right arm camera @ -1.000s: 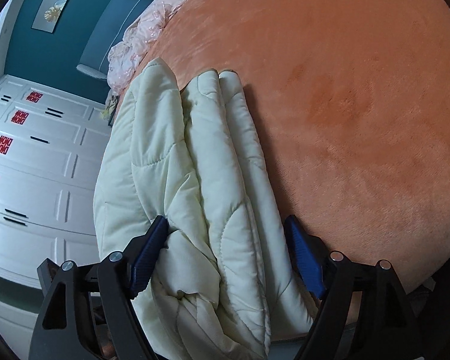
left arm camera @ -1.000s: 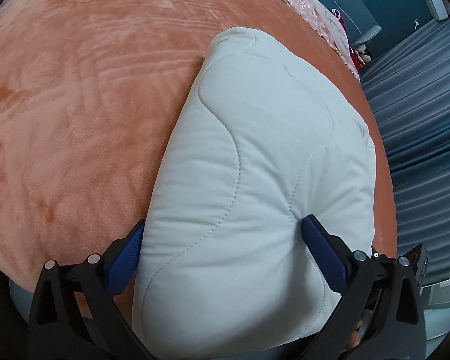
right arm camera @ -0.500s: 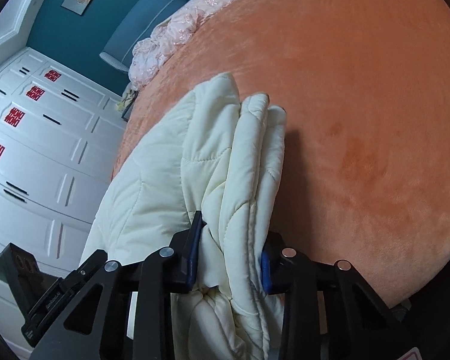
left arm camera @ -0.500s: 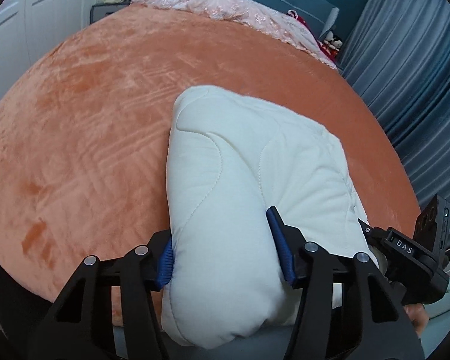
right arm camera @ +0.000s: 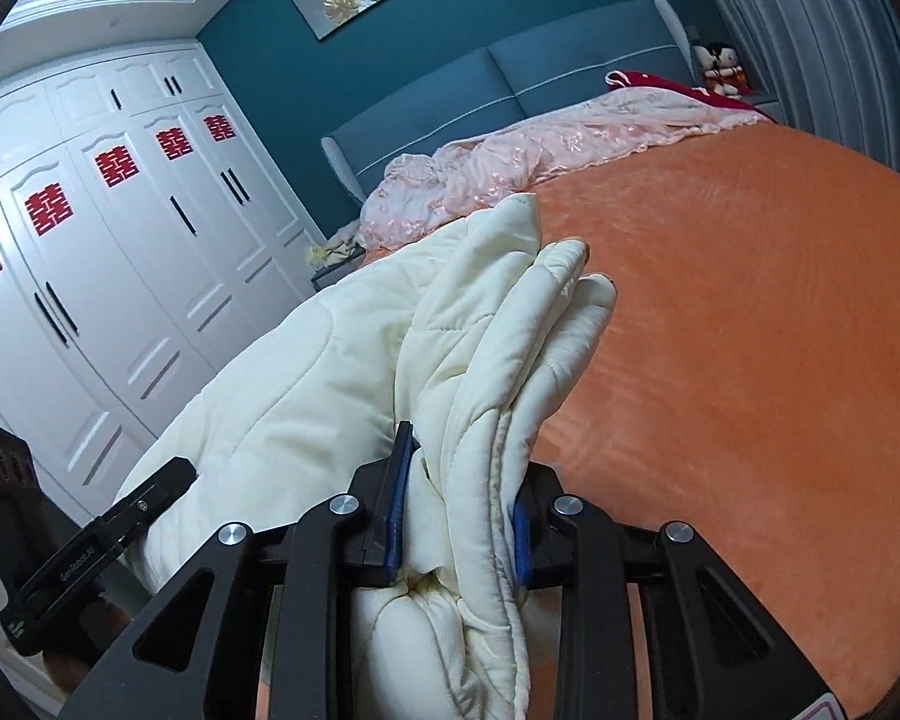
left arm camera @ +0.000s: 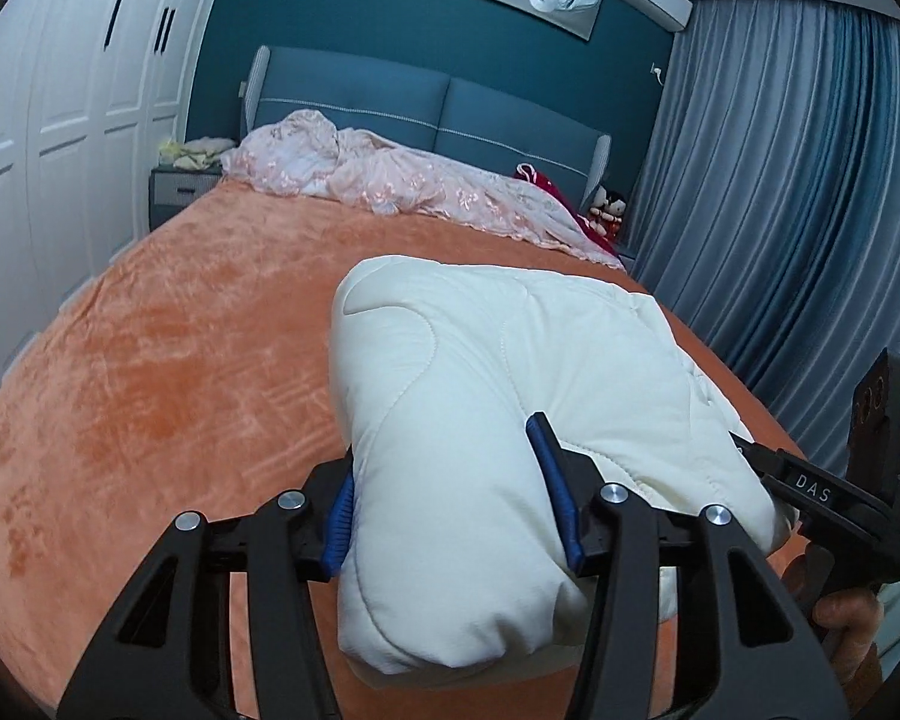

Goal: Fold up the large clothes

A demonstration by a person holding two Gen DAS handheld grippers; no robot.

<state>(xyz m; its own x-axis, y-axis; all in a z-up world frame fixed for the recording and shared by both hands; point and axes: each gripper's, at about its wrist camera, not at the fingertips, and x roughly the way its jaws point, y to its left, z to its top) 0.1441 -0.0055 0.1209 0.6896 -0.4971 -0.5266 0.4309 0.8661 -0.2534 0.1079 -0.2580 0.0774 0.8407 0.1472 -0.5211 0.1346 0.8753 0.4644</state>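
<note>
Folded quilt [left arm camera: 480, 360] apparently pinched between both tongs

Left tool [left arm camera: 447, 483] closing on cream quilt [left arm camera: 510, 372]

Both tools [left arm camera: 453, 498] [right arm camera: 459, 507] closing — clamped

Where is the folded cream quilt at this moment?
The cream quilt is at the near edge of the orange bed, clamped at one end by the left gripper and at the other by the right gripper.
</note>
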